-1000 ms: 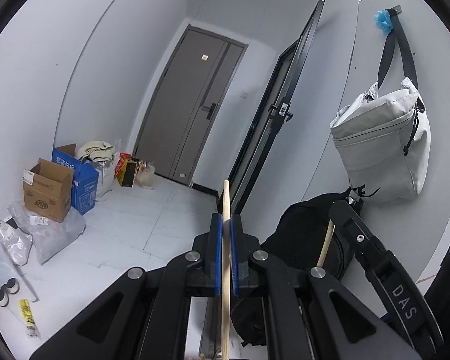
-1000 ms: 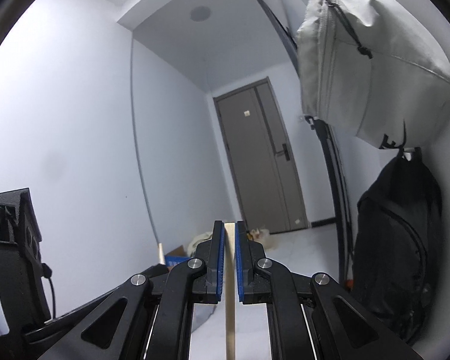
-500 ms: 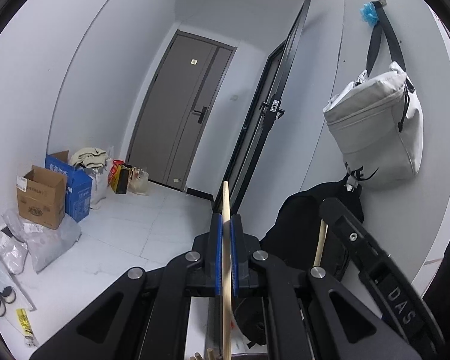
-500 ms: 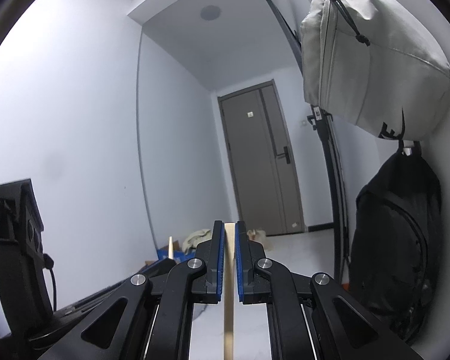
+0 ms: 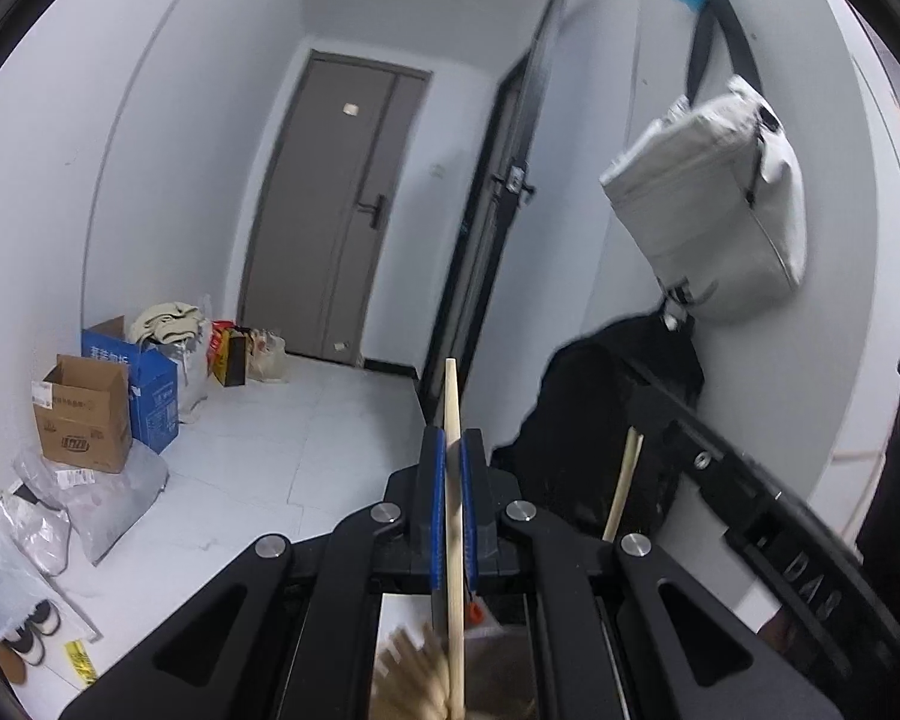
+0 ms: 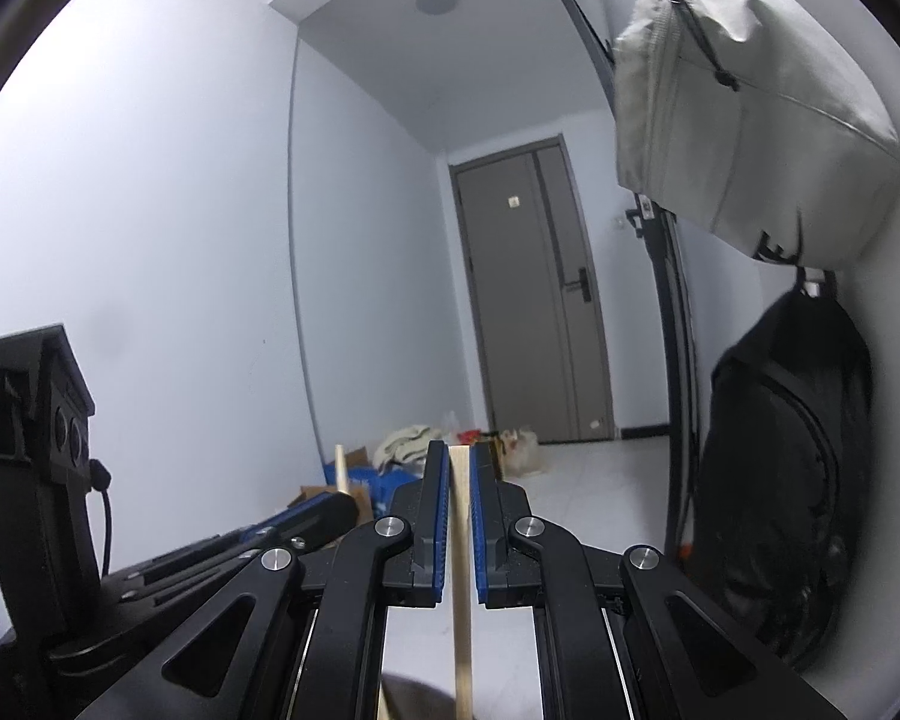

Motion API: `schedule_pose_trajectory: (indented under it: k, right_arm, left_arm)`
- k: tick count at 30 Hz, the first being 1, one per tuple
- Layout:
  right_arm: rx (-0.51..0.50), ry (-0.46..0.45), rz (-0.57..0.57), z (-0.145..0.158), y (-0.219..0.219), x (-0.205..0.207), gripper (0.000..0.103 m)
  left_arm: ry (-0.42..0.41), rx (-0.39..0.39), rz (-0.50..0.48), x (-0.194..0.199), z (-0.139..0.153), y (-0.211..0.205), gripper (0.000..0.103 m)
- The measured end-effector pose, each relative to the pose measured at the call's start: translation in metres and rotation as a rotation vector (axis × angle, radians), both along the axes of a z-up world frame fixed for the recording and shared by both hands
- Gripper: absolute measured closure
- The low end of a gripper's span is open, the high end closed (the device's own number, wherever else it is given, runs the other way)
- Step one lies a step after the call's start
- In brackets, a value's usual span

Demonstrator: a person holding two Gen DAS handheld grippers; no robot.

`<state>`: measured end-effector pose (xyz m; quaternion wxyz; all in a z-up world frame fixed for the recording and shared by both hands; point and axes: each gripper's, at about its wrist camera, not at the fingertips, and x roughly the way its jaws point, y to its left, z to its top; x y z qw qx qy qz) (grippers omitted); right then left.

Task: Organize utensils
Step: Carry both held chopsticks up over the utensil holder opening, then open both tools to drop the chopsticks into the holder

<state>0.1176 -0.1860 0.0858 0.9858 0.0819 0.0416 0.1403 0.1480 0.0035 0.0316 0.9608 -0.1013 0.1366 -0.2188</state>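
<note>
Left wrist view shows one left gripper with its two blue pads squeezed tight on one chopstick. That stick stands almost straight up, and its tip pokes out above the pads. Below the pads there is a blurry bunch of more sticks; I cannot count them. Off to the right, a second chopstick leans beside the black frame of the other tool. Far behind are one grey door, two boxes, one brown and one blue, one grey bag hanging on the wall and one black backpack under it. Right wrist view shows one right gripper with its pads pressed close on one chopstick, which also stands straight up, its flat top level with the pad tips. The left tool's stick tip shows low on the left.
</note>
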Motion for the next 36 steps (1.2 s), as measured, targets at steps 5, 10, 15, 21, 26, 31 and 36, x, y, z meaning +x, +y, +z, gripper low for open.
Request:
schedule_pose_trajectory:
  k: [5, 10, 15, 21, 26, 31, 36]
  right_arm:
    - [0.022, 0.053, 0.03, -0.004, -0.012, -0.009, 0.097]
    - [0.018, 0.098, 0.081, -0.008, -0.011, -0.011, 0.097]
    - [0.017, 0.167, 0.132, -0.012, -0.012, -0.002, 0.097]
    - [-0.007, 0.278, 0.207, -0.023, -0.005, 0.011, 0.096]
    - [-0.011, 0.323, 0.23, -0.026, -0.009, 0.002, 0.091]
    - [-0.028, 0.335, 0.218, -0.024, -0.014, -0.018, 0.07]
    - [-0.015, 0.291, 0.165, -0.019, -0.019, -0.051, 0.03]
  left_arm:
    - [0.04, 0.017, -0.065, -0.006, -0.002, 0.004, 0.102]
    - [0.078, 0.04, -0.112, -0.006, -0.006, -0.002, 0.102]
    - [0.12, 0.071, -0.159, -0.011, -0.011, -0.005, 0.102]
    - [0.181, 0.134, -0.215, -0.017, -0.02, -0.008, 0.102]
    - [0.219, 0.168, -0.215, -0.024, -0.015, -0.006, 0.102]
    - [0.24, 0.165, -0.141, -0.042, -0.009, 0.003, 0.065]
    - [0.226, 0.158, -0.02, -0.071, 0.002, 0.013, 0.046]
